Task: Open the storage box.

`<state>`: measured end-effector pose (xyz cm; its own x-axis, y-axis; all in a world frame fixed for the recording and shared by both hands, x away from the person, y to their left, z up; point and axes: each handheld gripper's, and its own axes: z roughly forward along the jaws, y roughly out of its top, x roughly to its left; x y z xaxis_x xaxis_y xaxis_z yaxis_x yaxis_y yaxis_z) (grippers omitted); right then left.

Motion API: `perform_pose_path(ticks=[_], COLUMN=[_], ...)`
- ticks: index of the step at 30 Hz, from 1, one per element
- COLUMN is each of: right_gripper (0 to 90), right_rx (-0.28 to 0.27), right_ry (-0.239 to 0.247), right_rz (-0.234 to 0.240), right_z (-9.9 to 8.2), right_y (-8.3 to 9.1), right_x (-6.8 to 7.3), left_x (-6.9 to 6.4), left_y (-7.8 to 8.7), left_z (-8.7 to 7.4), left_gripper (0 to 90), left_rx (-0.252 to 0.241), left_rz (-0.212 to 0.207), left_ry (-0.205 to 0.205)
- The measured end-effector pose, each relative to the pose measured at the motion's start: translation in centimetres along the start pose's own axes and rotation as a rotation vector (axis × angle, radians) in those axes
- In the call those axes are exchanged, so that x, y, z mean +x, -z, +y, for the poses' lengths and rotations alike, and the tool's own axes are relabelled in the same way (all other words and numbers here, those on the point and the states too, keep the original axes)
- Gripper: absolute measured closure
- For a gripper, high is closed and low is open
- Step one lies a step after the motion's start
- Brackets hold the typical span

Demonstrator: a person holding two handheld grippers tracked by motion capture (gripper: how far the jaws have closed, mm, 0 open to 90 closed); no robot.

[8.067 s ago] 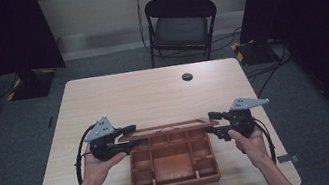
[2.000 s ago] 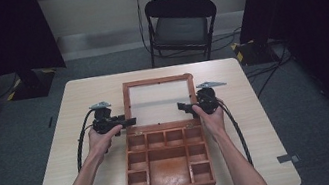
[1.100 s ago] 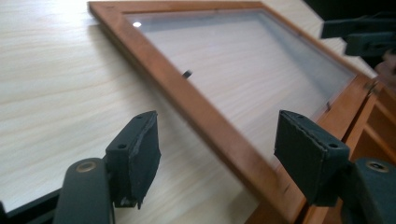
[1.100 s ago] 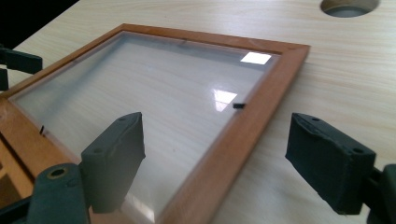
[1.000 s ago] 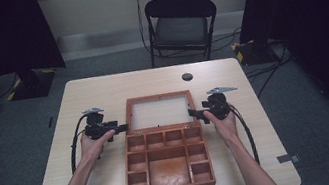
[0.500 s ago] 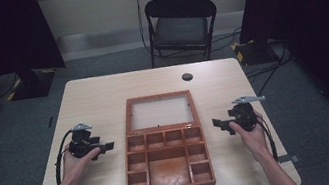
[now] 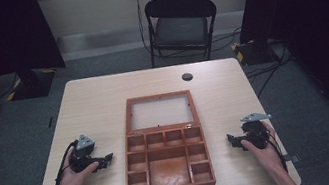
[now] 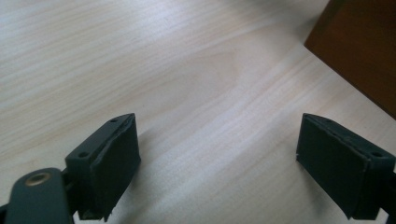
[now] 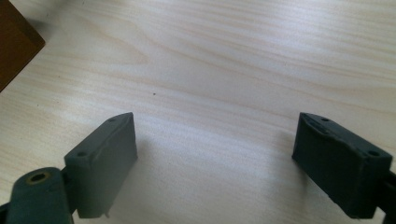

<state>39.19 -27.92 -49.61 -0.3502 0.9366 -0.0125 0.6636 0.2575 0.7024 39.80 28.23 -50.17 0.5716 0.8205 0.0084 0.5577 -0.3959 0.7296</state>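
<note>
Wooden box (image 7: 166,158) lies open at the table's (image 7: 103,100) centre, toward the person's edge, its glass-paned lid (image 7: 159,111) folded flat at 12 o'clock and its divided compartments showing bare. At 9 o'clock of the box, well apart, the left tongs (image 7: 107,158) point toward it; their jaws have just been opening and stand wide with bare table between them. At 3 o'clock, equally apart, the right tongs (image 7: 231,140) face the box, also just opened, grasping nothing. A small dark disc (image 7: 187,76) sits near the far edge at 12 o'clock. Beyond it stands a black folding chair (image 7: 181,26). Nothing lies between tongs and box.
</note>
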Motion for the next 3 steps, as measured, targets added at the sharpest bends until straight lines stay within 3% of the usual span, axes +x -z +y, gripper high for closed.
perform_pose_path(ticks=[3], right_gripper=[11.4], right_rx=[-0.042], right_ry=[-0.002], right_rz=[-0.001], right_z=[-0.4], right_y=[-0.15], right_x=[-0.04], left_x=[-0.05], left_y=[-0.1], left_z=[0.04], left_gripper=[8.7], left_rx=[0.002], left_rz=[0.002], left_ry=[0.011])
